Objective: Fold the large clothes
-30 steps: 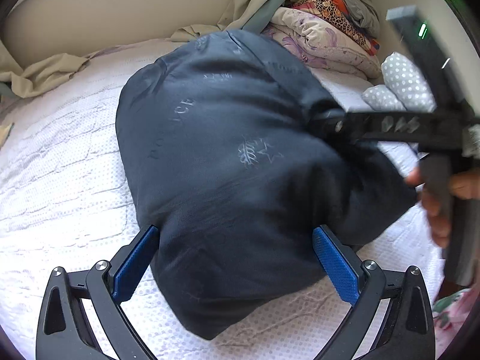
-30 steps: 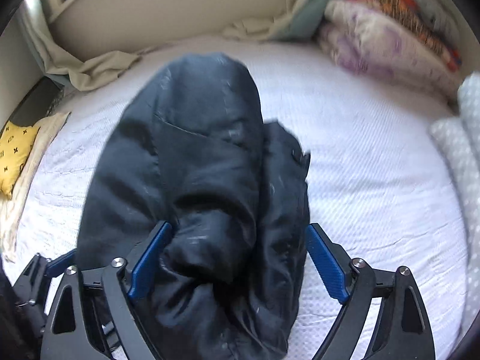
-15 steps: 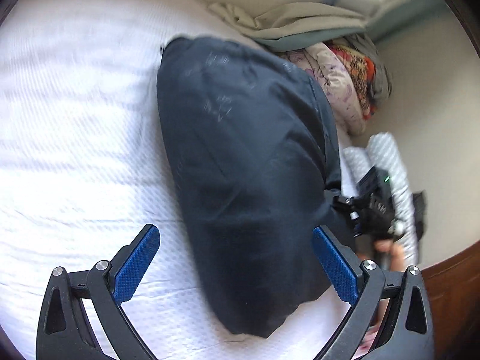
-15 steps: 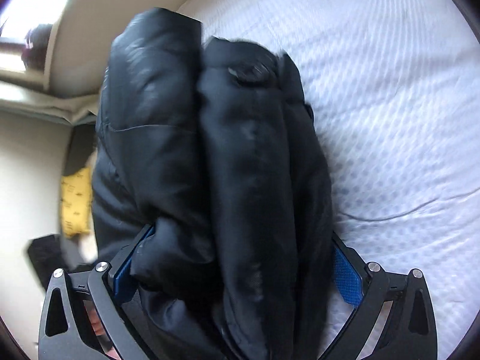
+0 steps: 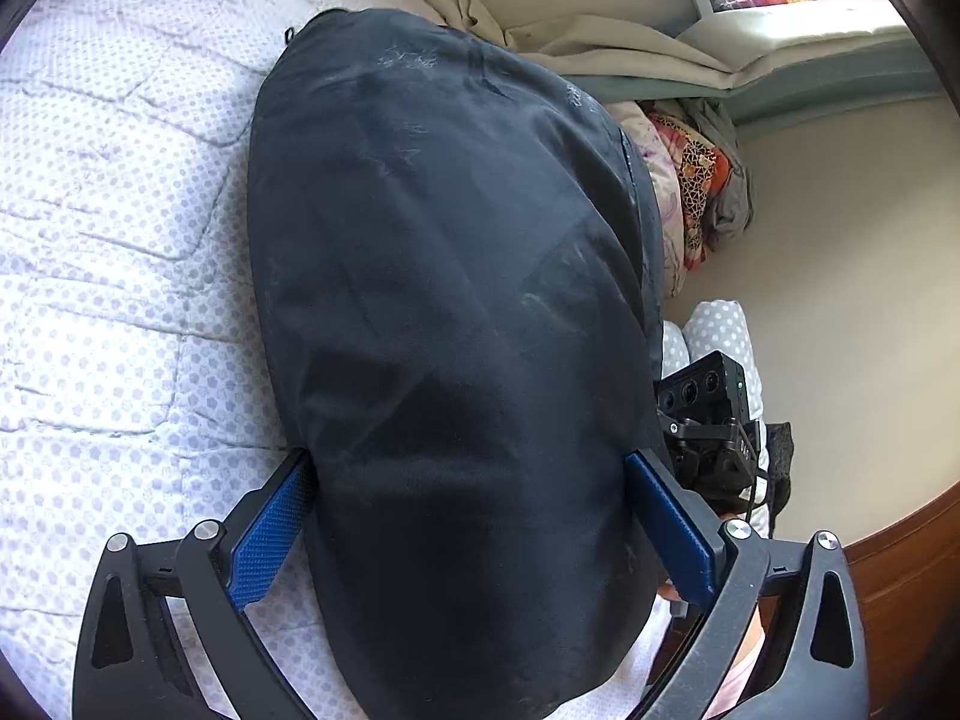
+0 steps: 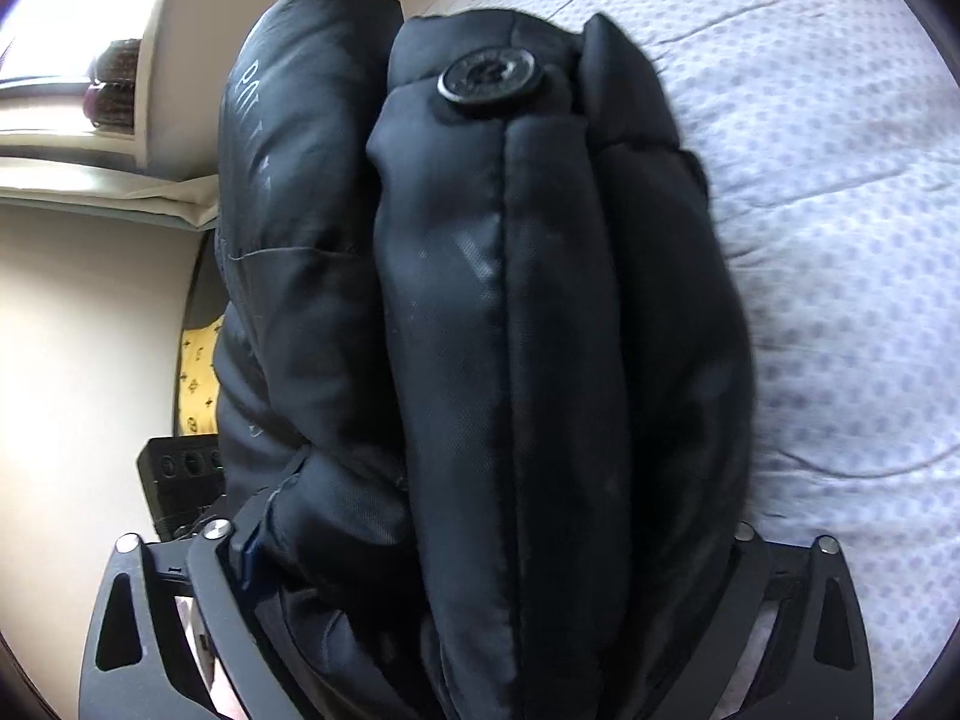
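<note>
With both pairs spread wide around it, my left tongs (image 5: 468, 528) and my right tongs (image 6: 492, 546) each straddle the folded dark jacket (image 5: 444, 312), its bulk filling the gap and pressing the pads. It sits bundled over the white dotted bed (image 5: 102, 252), its button (image 6: 491, 77) facing my right camera.

Each camera sits on its tool and looks forward along the fingers, very near the dark jacket (image 5: 456, 324), from opposite sides. Both views share this jacket and the white bed (image 5: 108, 276). The right view is rolled sideways, with the bed on its right.
</note>
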`<state>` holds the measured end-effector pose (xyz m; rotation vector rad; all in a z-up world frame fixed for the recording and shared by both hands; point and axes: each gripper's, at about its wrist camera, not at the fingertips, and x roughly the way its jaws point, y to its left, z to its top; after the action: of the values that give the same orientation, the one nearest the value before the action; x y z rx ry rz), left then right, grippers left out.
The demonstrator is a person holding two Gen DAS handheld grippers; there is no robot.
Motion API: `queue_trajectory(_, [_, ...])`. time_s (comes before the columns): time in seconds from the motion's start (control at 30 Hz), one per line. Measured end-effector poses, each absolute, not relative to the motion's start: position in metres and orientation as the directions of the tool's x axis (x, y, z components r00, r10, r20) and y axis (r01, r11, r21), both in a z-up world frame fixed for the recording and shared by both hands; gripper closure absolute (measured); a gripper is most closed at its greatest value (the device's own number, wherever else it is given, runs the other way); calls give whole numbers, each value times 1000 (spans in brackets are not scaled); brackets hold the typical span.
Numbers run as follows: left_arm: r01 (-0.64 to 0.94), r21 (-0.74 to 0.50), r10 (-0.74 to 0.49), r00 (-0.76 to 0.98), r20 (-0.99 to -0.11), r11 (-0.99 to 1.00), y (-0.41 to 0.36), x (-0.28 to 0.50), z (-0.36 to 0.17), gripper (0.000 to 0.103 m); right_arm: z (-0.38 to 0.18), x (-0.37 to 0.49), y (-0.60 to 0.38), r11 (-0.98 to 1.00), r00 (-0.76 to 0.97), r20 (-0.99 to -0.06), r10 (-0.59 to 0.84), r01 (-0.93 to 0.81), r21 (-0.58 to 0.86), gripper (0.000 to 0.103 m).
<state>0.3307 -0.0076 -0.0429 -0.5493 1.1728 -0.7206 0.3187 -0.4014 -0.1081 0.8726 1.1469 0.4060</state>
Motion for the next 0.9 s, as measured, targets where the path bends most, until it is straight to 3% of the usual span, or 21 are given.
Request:
queue_trajectory(0.33, [233,-619,-659,343,-670,750,19,320,-12,9,-92,324,-369,607,434,-575,694,78,791,23])
queue_trajectory(0.7, [110,-575,-557,451,-698,811,121,293,9,9,-94,340,-267,554,356,-515,780,-10,832,23])
queue_trajectory(0.9, [66,-598,-556,461,-692,799,139,290,-10,5,-98,350,-232,587,359,-547,756,-3,809,17])
